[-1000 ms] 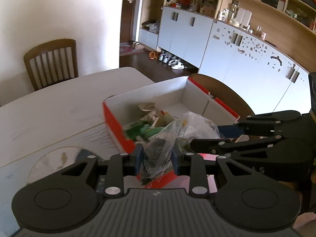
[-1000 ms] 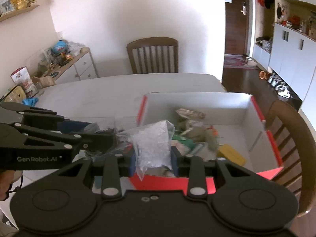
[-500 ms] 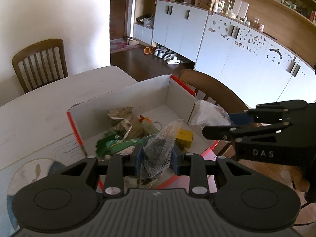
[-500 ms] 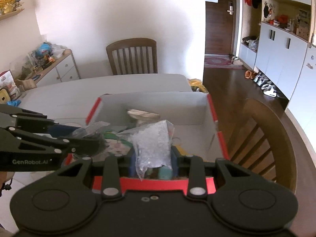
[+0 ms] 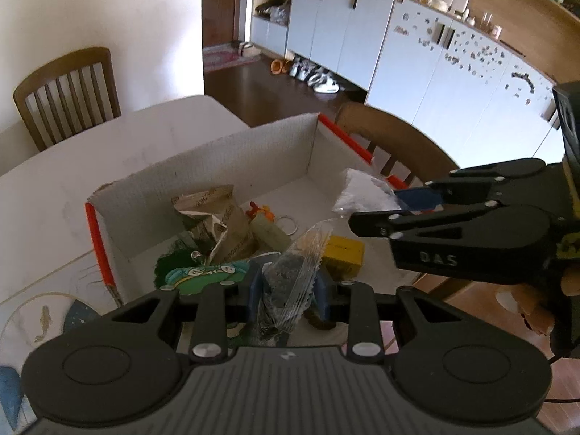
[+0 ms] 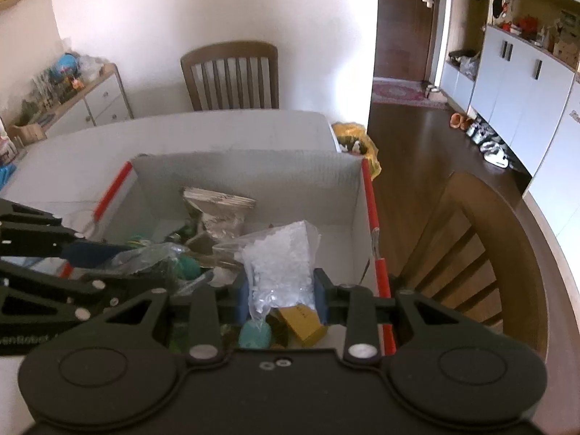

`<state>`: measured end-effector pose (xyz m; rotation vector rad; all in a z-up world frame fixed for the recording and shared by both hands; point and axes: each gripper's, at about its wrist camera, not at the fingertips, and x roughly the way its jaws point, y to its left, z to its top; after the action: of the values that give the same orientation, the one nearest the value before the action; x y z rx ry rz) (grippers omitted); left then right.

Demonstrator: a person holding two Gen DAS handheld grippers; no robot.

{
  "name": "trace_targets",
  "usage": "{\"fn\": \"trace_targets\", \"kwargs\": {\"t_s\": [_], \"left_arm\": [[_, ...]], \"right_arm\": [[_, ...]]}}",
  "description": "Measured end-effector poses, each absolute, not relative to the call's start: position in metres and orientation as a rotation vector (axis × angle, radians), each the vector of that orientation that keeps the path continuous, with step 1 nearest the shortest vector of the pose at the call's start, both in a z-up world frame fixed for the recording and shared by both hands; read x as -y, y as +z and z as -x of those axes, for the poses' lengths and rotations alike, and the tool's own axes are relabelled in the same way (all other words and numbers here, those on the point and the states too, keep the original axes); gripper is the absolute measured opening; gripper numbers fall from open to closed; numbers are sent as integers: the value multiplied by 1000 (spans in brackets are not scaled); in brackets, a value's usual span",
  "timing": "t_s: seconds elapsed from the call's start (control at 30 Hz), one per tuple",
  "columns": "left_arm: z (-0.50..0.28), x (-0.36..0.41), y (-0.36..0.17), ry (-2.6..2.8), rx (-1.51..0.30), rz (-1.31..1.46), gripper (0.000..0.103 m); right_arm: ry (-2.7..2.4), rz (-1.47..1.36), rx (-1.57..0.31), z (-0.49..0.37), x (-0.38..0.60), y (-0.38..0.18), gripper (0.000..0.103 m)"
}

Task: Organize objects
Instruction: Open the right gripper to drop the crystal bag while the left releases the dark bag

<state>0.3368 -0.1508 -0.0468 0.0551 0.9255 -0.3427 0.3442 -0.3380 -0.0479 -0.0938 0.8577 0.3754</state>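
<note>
While both tools hang over the open cardboard box (image 6: 253,177), each is pinching a clear packet: the left gripper (image 5: 288,290) has its blue pads pressed onto a bag of dark bits (image 5: 295,272), and the right gripper (image 6: 281,297) is clamped on a bag of white granules (image 6: 279,264). Each bag stands up from its jaws toward twelve o'clock, long axis roughly along the fingers, top end free and slightly flopped. What the coming release seems to turn on is that the box floor lies directly beneath both bags. In the left wrist view the clutter, a crumpled brown pouch (image 5: 217,224) and a green printed pack (image 5: 197,273), fills the box from nine to eleven o'clock of the tool, while a yellow block (image 5: 342,255) sits at about one o'clock with bare floor beyond it. The right tool appears there at three o'clock, nearer the red-edged wall and that open floor, so its bag probably has the cleaner drop; the left one would land on the pile. A wooden chair (image 6: 482,253) stands just outside the box at three o'clock in the right wrist view.
</note>
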Motion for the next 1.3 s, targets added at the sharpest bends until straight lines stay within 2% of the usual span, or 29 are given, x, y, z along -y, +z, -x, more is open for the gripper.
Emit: {"fn": "trace_targets", "kwargs": {"t_s": [0.7, 1.17, 1.27, 1.3], "left_arm": [[-358, 159, -95, -323, -1056, -55, 29], [-352, 157, -91, -328, -1030, -37, 30], [-348, 156, -87, -333, -1016, -24, 33], [-346, 155, -86, -331, -1010, -23, 42]], "right_arm": [[382, 172, -997, -379, 312, -100, 33], [399, 169, -976, -369, 320, -88, 40], [403, 170, -965, -365, 321, -82, 42], [404, 171, -959, -363, 321, -80, 42]]}}
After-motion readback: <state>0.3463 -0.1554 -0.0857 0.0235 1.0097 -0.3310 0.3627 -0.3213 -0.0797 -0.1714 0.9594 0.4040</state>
